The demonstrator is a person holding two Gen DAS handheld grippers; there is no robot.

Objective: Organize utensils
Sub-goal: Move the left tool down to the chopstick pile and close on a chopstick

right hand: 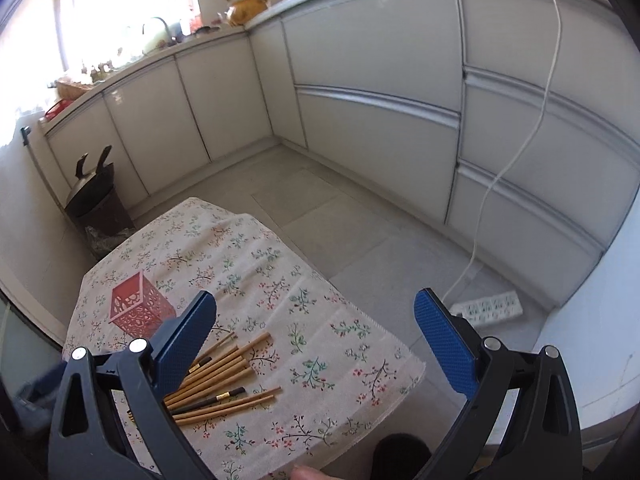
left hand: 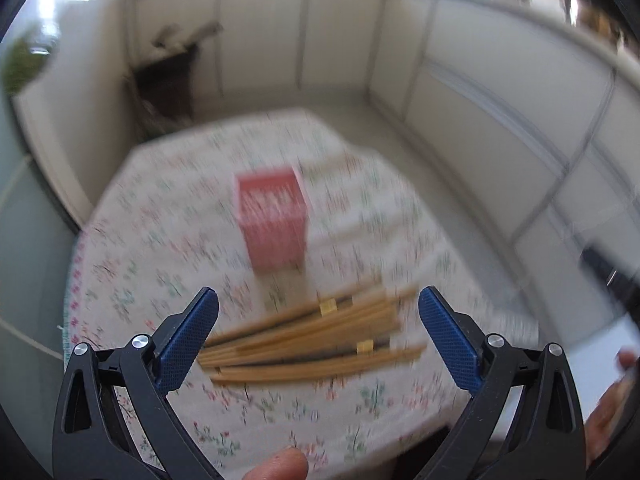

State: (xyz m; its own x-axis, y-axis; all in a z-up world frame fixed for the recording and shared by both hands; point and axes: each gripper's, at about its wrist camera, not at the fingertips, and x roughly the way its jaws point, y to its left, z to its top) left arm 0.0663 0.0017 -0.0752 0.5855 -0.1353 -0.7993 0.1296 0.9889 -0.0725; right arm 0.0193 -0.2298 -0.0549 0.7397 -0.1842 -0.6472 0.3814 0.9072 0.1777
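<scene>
jaws of both grippers gape empty above loose chopsticks beside a red holder on the floral cloth.

Motion blur smears the red holder and chopsticks.

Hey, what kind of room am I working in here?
Most likely a home kitchen: pale base cabinets wrap the corner under a countertop with a tap by the window, and chopsticks lie on a floral-clothed table beside a red holder.
</scene>
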